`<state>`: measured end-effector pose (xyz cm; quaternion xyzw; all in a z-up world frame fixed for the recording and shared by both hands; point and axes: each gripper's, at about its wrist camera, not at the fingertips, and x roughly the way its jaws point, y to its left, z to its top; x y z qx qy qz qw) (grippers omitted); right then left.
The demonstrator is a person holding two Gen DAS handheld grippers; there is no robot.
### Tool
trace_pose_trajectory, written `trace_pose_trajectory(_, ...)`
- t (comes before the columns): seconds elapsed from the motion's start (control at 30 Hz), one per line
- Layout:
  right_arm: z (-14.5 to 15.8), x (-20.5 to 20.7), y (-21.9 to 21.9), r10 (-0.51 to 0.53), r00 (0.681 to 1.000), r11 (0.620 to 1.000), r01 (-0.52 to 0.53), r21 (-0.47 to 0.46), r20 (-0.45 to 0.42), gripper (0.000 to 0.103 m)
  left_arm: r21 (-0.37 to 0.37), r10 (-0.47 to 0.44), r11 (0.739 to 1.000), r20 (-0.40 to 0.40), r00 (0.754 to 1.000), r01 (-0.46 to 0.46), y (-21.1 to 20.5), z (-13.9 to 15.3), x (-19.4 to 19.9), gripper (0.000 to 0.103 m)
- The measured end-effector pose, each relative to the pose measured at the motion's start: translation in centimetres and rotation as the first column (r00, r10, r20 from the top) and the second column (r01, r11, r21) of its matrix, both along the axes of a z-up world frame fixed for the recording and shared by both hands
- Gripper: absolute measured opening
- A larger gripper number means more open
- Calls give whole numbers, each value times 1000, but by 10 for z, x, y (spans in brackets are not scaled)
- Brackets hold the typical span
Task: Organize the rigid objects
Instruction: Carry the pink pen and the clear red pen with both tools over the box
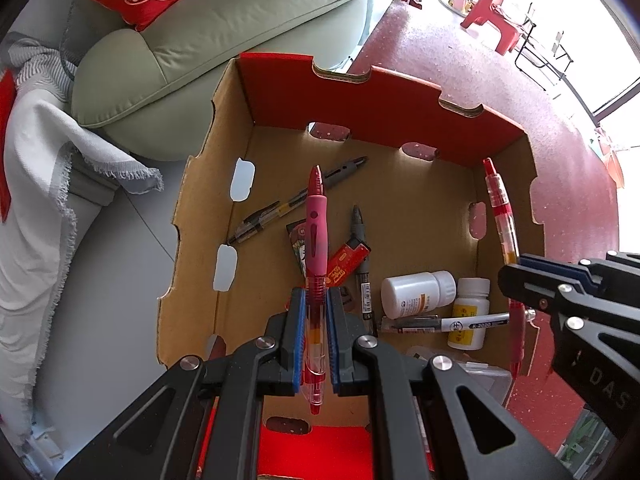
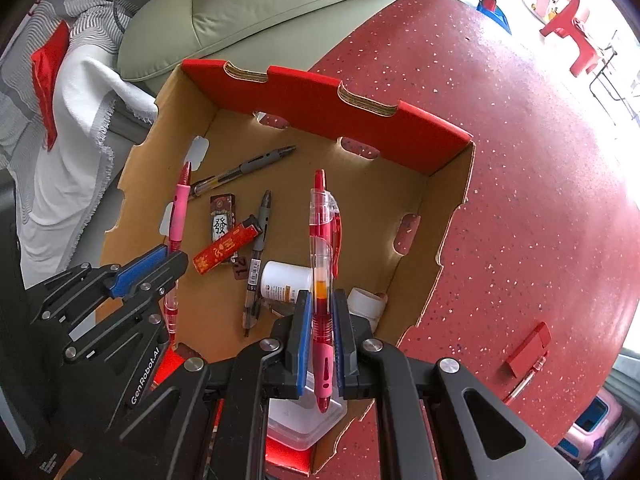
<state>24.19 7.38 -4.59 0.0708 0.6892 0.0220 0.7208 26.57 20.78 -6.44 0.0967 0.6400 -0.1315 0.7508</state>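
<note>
Each gripper clenches a red pen over the cardboard box (image 1: 400, 92): the left gripper (image 1: 316, 300) at centre frame in its view, the right gripper (image 2: 322, 300) likewise. Lower both near the box floor, clear of the bottles (image 1: 416, 292), before letting go, so the pens don't bounce.
</note>
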Motion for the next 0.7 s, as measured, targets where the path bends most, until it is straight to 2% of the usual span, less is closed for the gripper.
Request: trace_pose_trajectory(0.7, -9, 15, -2, -17, 1000, 1000, 17, -11, -12, 11, 18, 11, 1000, -1, 1000, -11, -5, -8, 18, 10)
